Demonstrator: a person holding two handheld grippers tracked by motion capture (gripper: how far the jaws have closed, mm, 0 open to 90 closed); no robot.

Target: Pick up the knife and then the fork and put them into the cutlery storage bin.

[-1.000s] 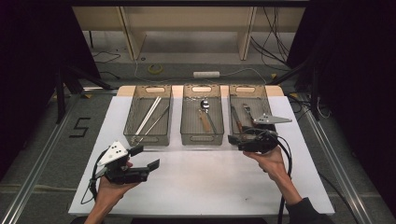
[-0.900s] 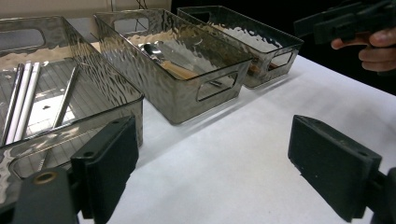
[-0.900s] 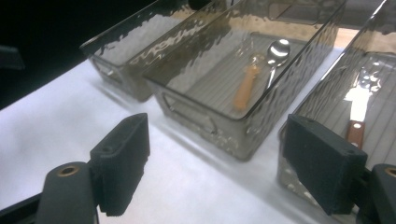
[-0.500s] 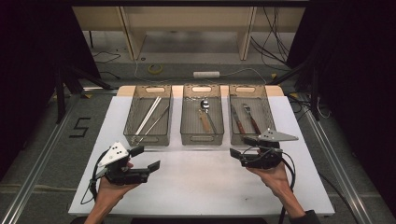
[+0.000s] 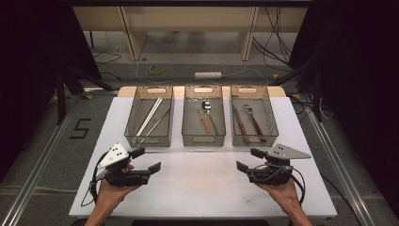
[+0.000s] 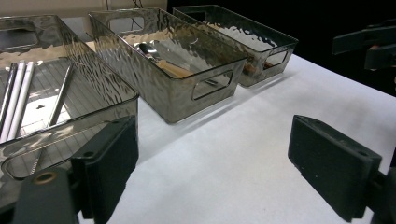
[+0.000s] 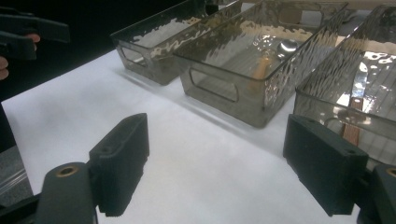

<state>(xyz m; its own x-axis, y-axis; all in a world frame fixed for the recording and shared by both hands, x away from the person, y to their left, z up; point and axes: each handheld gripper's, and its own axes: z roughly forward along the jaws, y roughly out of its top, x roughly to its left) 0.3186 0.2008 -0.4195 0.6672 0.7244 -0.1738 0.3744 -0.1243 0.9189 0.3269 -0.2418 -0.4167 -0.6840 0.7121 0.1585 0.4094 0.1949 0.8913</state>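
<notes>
Three clear grey bins stand in a row on the white table (image 5: 202, 181). The left bin (image 5: 133, 123) holds white chopsticks (image 5: 149, 117) and a thin metal stick. A spoon (image 5: 206, 106) with a wooden handle lies in the middle bin (image 5: 203, 140). In the right bin (image 5: 271, 123) are a knife (image 5: 240, 125) and a fork (image 5: 254, 120). My left gripper (image 5: 147, 160) is held open above the table's front left, with nothing between its fingers. My right gripper (image 5: 249, 159) is open at the front right, in front of the right bin, also holding nothing.
The left gripper view shows the left bin (image 6: 93, 119) close ahead, the middle bin (image 6: 187, 100) beyond, and the other gripper (image 6: 369, 42) at top right. The right gripper view shows the right bin (image 7: 322, 109) near and the middle bin (image 7: 233, 100) ahead. Bare white table lies between my hands.
My right gripper has drawn back from over the right bin toward the front of the table, open throughout. The left gripper has stayed where it was.
</notes>
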